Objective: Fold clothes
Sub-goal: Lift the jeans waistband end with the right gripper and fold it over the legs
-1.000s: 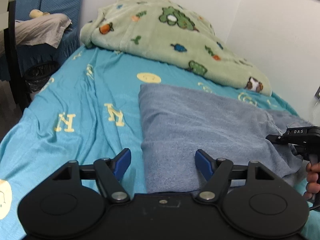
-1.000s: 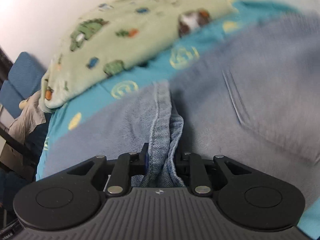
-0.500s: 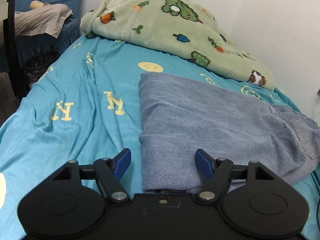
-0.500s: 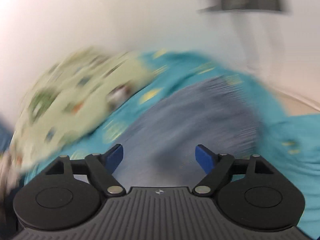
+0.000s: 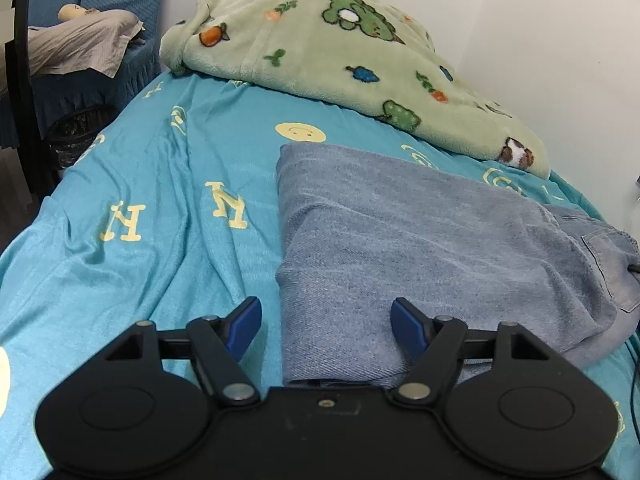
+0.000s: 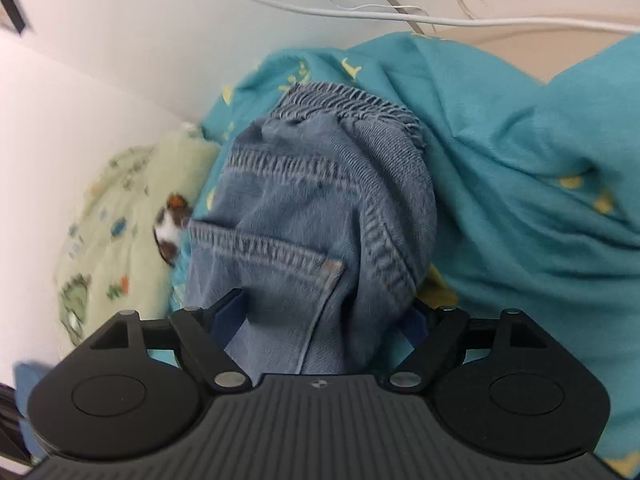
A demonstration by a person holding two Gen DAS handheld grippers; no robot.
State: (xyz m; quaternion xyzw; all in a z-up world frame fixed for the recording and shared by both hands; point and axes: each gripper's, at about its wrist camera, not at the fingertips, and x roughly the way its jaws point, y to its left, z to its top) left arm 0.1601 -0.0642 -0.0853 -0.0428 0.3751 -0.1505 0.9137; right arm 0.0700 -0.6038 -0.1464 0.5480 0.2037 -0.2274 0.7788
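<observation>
- The jeans (image 5: pixel 400 236) lie folded on the bed (image 5: pixel 152 200), near the green blanket (image 5: pixel 320 48) by the wall; the folded edge faces the left tool (image 5: pixel 326 326), the waist and pocket end lies toward the right
- The left tool stands wide open over the near edge, gripping nothing
- The right tool (image 6: pixel 326 316) has the pocket end bunched between its spread fingers (image 6: pixel 230 314); whether it pinches the cloth I cannot tell
- Denim is likely soft but heavy and thick when doubled, so it sags; best taken at the stitched waistband (image 6: pixel 348 100) or hems, where seams resist slipping
</observation>
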